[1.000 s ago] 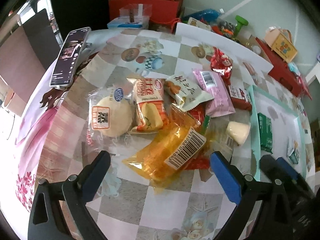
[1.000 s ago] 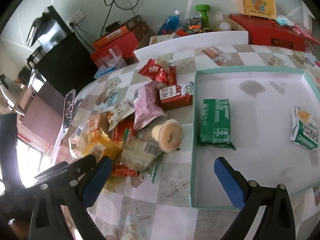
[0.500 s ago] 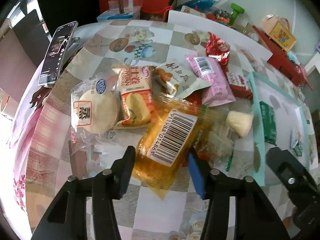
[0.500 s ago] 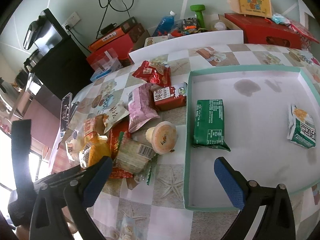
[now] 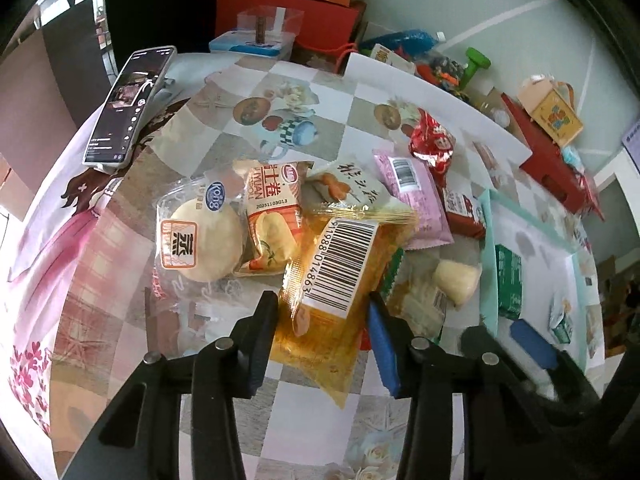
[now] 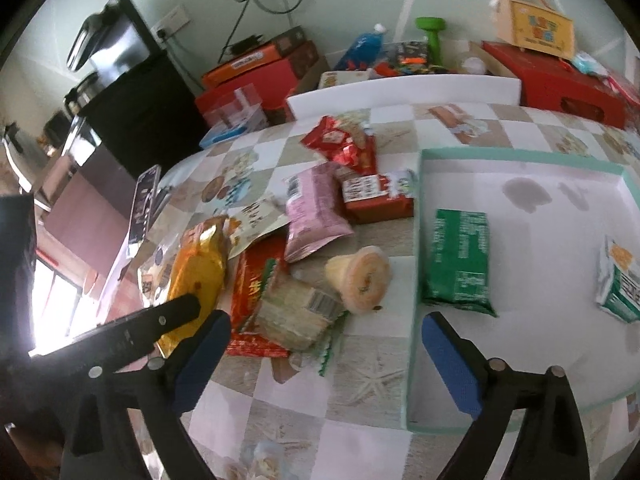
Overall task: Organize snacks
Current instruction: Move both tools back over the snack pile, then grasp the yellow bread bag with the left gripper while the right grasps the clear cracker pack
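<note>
Snacks in the teal tray (image 6: 416,280): green packet (image 6: 460,260), white-green pouch (image 6: 620,280); left gripper (image 5: 324,312) closing on orange packet (image 5: 340,272), right gripper (image 6: 328,344) wide, narrowing.

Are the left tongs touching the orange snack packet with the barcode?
Touching. In the left wrist view, both fingers of the left tongs, closing, press the sides of the orange snack packet, which bulges between them.

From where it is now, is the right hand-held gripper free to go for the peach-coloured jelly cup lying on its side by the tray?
Probably yes. The right hand-held gripper, jaws closing but with nothing between them, faces the peach-coloured jelly cup, which lies uncovered beside the teal-rimmed tray. Only the clear barcoded wafer packet crowds its side.
</note>
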### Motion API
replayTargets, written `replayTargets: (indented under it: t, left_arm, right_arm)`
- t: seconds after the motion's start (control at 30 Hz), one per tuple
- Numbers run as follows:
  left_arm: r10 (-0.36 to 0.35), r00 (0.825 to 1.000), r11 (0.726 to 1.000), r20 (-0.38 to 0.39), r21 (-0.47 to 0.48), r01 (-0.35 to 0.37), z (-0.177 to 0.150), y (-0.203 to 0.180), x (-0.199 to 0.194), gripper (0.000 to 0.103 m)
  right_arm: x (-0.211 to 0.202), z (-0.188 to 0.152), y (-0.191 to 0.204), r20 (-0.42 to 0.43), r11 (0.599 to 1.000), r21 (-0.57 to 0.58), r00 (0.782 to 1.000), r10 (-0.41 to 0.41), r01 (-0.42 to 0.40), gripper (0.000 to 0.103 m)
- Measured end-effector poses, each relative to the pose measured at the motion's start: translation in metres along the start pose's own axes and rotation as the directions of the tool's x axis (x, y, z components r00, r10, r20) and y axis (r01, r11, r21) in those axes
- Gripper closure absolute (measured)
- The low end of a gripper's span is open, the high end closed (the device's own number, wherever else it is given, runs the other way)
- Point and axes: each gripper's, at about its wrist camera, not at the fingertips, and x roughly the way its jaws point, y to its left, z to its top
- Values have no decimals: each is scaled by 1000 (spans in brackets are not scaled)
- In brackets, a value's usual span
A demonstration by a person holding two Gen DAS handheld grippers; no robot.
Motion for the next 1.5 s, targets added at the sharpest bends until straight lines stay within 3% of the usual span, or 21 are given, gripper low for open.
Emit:
replayTargets:
  t: [0.47,0.73,0.9,0.93,1.07,1.27,1.5]
  left_arm:
    - [-19,1000,999,-16,-39,18,3,11,3,57]
    - [-10,999,1000,-44,-27,9,3,8,12,57]
    - [1,999,1000,-46,-20,-2,3,5,13,57]
    - [4,999,1000,-45,-19,-5,3,5,12,57]
    - [6,1000,1000,-30,-12,-7,5,2,9,58]
    - [7,1000,1000,-9,-4,-7,6,0,1,59]
    - [0,1000,1000,26,3,0,8,-3,-10,60]
  right_arm:
    - [52,-9,23,-103,996,-81,994,-41,33,10]
    - [65,-13,33,-89,988,-135,992,-87,75,11]
    - [64,-13,32,-90,987,-141,992,-88,75,24]
    - [64,-13,32,-90,987,-138,992,-92,80,31]
    - [59,-11,29,-90,990,-125,993,-75,64,38]
    - [49,-10,29,-80,993,-110,996,-40,31,45]
    - [31,-8,31,-46,994,-108,999,-8,3,47]
